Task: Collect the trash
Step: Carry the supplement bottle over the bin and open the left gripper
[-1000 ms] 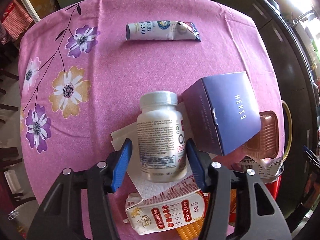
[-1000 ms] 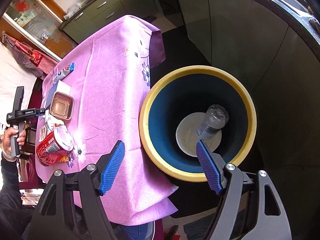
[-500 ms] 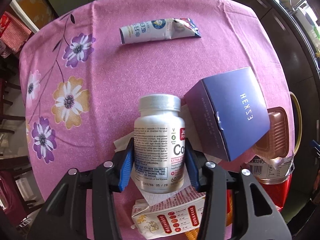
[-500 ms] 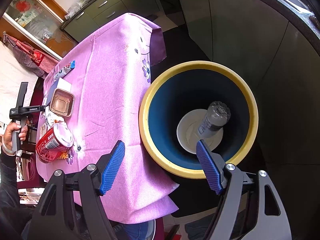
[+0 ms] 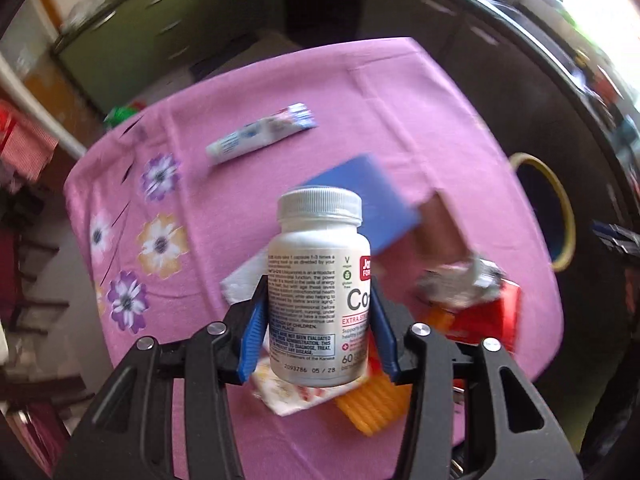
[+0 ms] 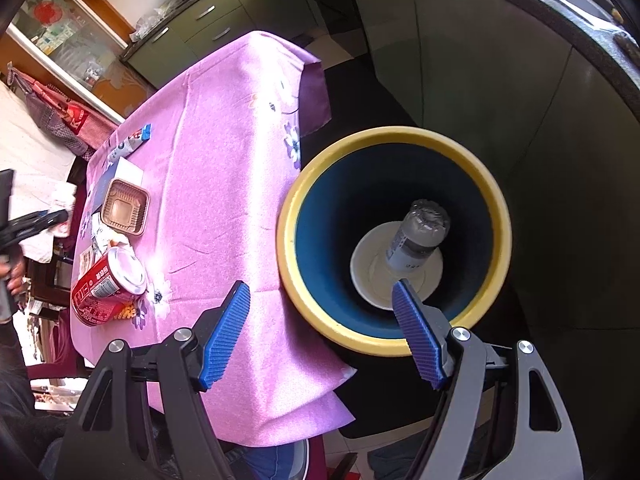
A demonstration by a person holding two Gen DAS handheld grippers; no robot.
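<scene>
My left gripper [image 5: 318, 312] is shut on a white pill bottle [image 5: 318, 292], its blue pads pressing both sides, and holds it in the air above the pink tablecloth [image 5: 248, 208]. Below it lie a white napkin [image 5: 244, 280], a blue box [image 5: 376, 204], a brown tray [image 5: 440, 228], a red can [image 5: 484, 312] and a tube [image 5: 260, 140]. My right gripper [image 6: 320, 300] stands open and holds nothing, over the edge of the yellow-rimmed bin [image 6: 304, 208], which holds a plastic bottle [image 6: 420, 236] on a white plate [image 6: 376, 280].
The bin stands on the floor by the table's corner, also seen as the yellow rim [image 5: 560, 200] in the left wrist view. Green cabinets [image 6: 248, 0] line the back. A person's hand [image 6: 14, 276] holds the left tool at the far left. A milk carton [image 5: 288, 396] and orange wrapper [image 5: 372, 404] lie near.
The left gripper shut on the pill bottle and lifted it off the table, rolling as it rose. The right gripper stayed still and open over the bin.
</scene>
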